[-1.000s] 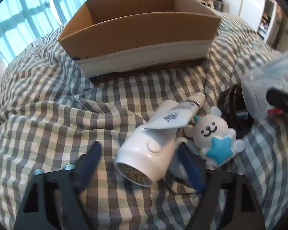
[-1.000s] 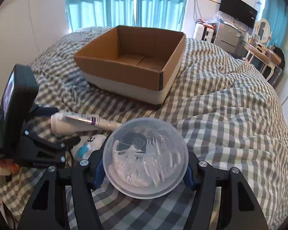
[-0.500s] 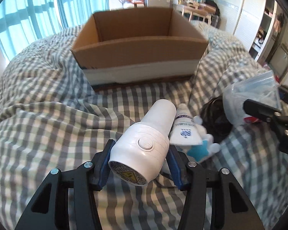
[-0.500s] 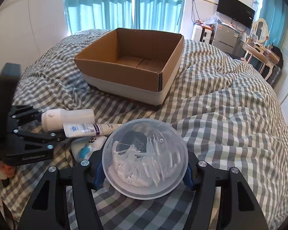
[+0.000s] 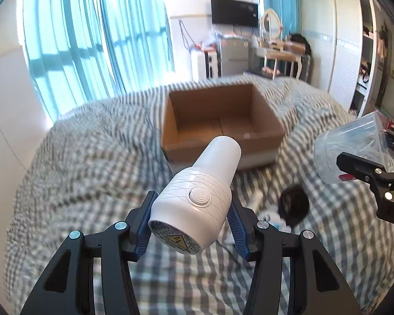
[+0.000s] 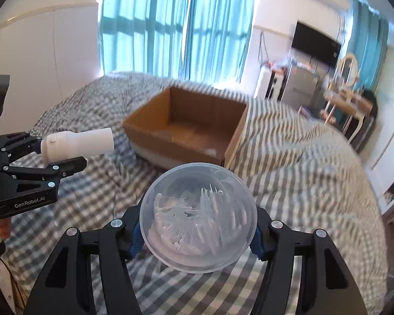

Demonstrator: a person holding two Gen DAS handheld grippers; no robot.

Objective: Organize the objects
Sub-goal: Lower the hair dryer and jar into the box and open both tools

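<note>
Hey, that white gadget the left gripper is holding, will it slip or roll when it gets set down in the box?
The white gadget looks like hard, smooth plastic, so it may slide in the left gripper. Its round, tapered body would probably roll in a curve on the flat floor of the cardboard box. It seems light.

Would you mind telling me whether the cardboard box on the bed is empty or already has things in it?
Empty as far as can be seen: the cardboard box shows only its bare brown floor in both views, though the motion blur could hide something small.

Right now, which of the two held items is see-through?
The clear plastic container in the right hand-held gripper; thin white sticks show through it. The left hand-held gripper holds an opaque white device.
</note>
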